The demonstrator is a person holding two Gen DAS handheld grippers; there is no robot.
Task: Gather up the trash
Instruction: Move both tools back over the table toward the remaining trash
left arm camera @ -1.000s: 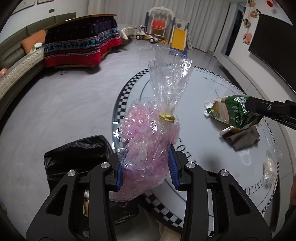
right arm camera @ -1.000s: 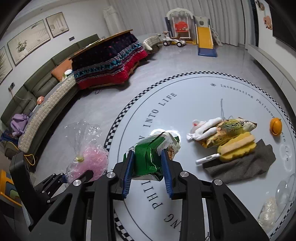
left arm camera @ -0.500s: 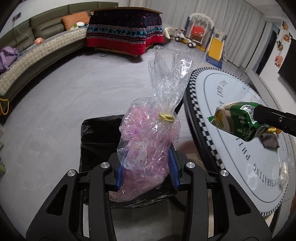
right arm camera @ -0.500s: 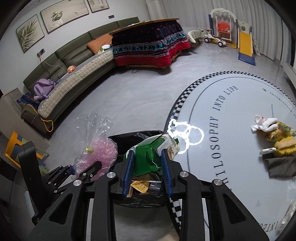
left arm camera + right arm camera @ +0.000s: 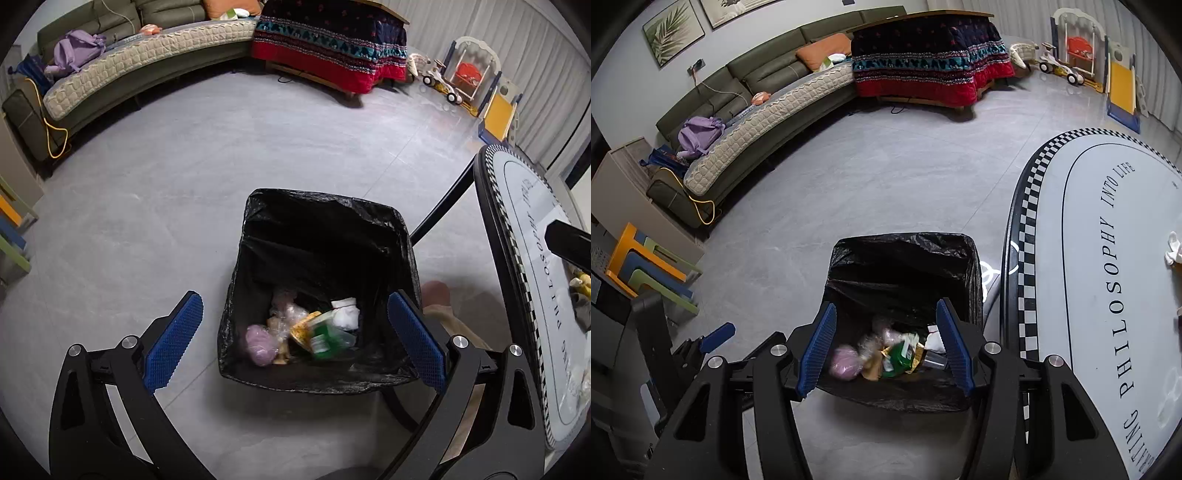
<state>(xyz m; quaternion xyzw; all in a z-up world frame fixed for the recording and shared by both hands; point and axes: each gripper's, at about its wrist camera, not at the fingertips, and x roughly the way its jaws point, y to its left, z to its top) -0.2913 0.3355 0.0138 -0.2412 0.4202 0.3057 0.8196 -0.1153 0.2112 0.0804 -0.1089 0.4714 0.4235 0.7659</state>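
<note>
Grey floor (image 5: 184, 184) wide around lined bin (image 5: 317, 206), table edge (image 5: 1021, 258) beside bin, left gripper (image 5: 295, 332) and right gripper (image 5: 886, 343) above bin, jaws opening, nothing between, sofa (image 5: 768, 74) far behind bin.

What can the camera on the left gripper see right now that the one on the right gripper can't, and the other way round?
Only the left view shows the table's dark leg and a sliver of the right gripper's black body at its right edge. Only the right view shows the framed leaf picture on the wall, the stacked coloured stools and the left gripper's blue pad. Both show the black-lined bin holding the pink bag and green packet, the sofa and each gripper's own jaws opening, empty.
</note>
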